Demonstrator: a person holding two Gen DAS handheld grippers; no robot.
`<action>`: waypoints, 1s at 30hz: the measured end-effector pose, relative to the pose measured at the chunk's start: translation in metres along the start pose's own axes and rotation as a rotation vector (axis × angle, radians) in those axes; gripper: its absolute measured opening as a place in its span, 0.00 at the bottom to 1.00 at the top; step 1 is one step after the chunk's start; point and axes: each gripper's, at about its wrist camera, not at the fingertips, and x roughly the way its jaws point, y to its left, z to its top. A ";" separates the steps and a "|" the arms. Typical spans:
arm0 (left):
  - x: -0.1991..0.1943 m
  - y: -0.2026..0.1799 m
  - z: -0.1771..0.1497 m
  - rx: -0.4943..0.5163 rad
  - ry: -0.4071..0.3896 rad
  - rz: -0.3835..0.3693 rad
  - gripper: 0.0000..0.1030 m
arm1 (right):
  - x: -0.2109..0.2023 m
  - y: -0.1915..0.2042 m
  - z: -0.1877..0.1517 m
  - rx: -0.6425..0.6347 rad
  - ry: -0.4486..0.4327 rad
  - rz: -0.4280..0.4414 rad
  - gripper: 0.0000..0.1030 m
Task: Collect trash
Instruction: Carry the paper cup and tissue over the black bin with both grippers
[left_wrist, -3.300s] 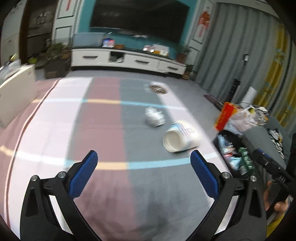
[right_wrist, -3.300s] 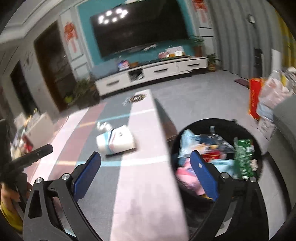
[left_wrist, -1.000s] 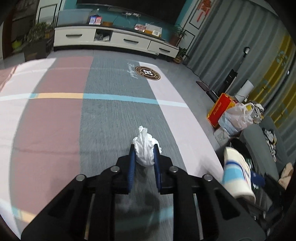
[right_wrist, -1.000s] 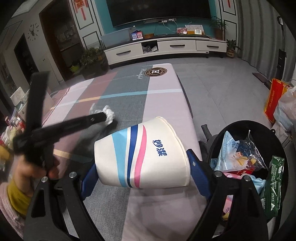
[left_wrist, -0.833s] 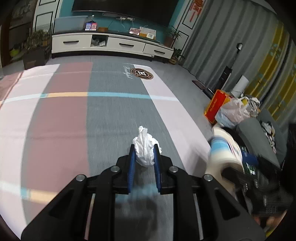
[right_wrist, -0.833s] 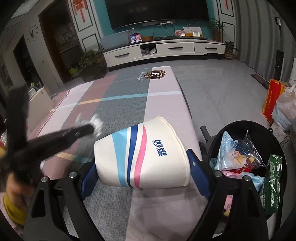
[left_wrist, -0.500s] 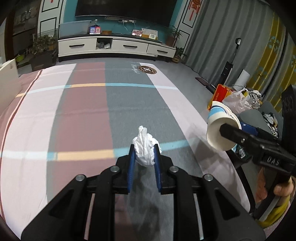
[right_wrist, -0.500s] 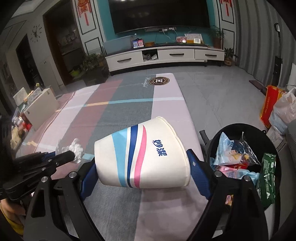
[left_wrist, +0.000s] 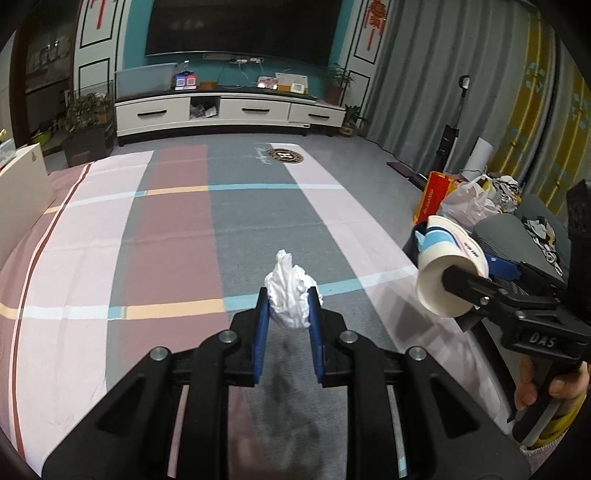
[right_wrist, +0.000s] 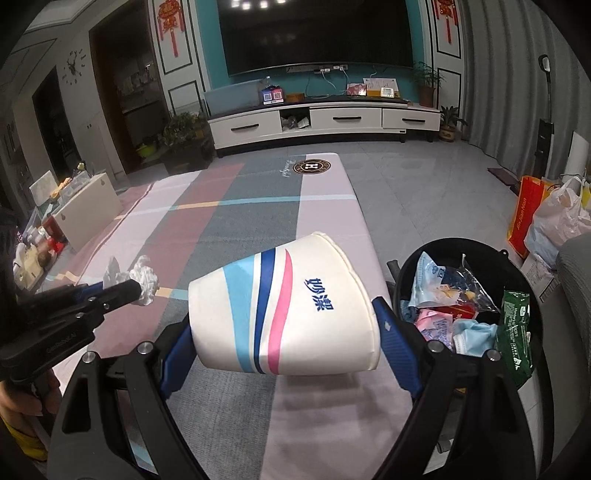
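Both tongs are now carrying trash off the mat (left_wrist: 166, 240): the left tongs (left_wrist: 288, 314) are pinching a crumpled tissue (left_wrist: 290, 299), the right tongs (right_wrist: 284, 332) are clamping a paper cup (right_wrist: 284, 314) wide, nearing the bin (right_wrist: 413, 258).

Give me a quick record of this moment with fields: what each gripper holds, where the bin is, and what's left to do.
left gripper: shut on crumpled tissue
right gripper: shut on paper cup, lying sideways between the pads
trash bin: black, right of the striped mat, already holding wrappers
left to do: neither item is over the bin yet; both likely go in next
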 end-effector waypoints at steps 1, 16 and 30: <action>0.001 -0.002 0.000 0.002 0.001 -0.009 0.21 | 0.000 -0.002 0.000 0.003 0.002 -0.005 0.83; -0.002 -0.027 0.007 0.059 0.000 0.014 0.21 | -0.011 -0.018 -0.003 0.027 -0.011 0.018 0.83; -0.006 -0.075 0.019 0.143 -0.018 0.008 0.22 | -0.038 -0.051 -0.004 0.101 -0.080 0.039 0.83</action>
